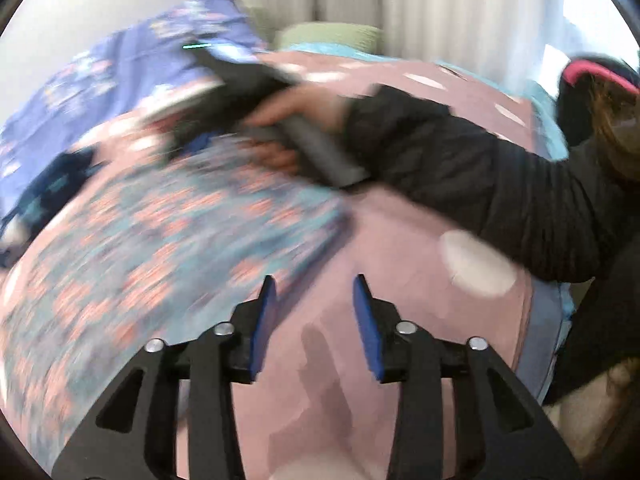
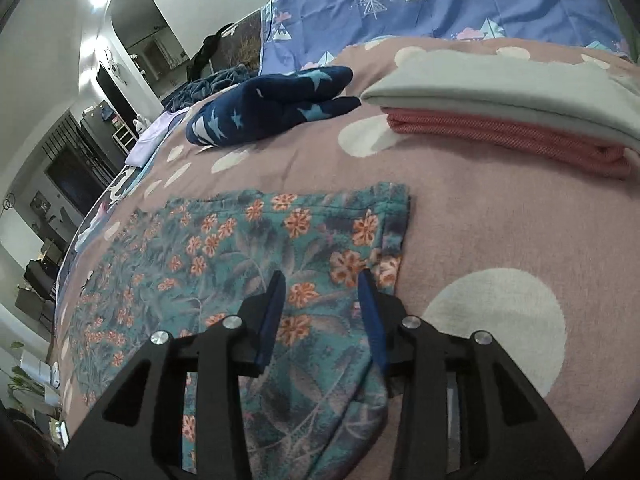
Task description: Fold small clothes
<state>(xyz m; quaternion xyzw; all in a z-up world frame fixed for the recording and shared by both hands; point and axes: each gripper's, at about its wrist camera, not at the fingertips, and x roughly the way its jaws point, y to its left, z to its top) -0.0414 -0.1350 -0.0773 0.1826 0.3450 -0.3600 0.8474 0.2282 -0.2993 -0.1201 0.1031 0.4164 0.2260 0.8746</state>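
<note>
A: What are the fingers doing?

B: The left gripper (image 1: pixel 315 292) has its blue pads spread apart with nothing between them, above bare pink bedspread (image 1: pixel 400 240). The right gripper (image 2: pixel 323 286) is spread too, its pads straddling the near right part of a floral garment (image 2: pixel 224 256) without pinching it.

A: Where is that garment?

B: It lies flat on the pink, white-spotted bedspread (image 2: pixel 460 216), stretching left and away from the right gripper. Its far right corner is squared off. In the left wrist view the floral garment (image 1: pixel 168 240) is badly blurred, lying left of the left gripper.

A: What else is around?

B: Far right sits a folded stack: a pale grey piece (image 2: pixel 500 88) on top of a red one (image 2: pixel 512 140). Far centre lies a crumpled navy cloth with stars (image 2: pixel 272 108). Beyond both is a blue sheet with trees (image 2: pixel 420 4).

A: Anything in the way?

B: In the left wrist view, the person's right hand (image 1: pixel 296 120) and black sleeve (image 1: pixel 480 184) reach across the bed from the right, gripping the other tool over the garment's far edge.
</note>
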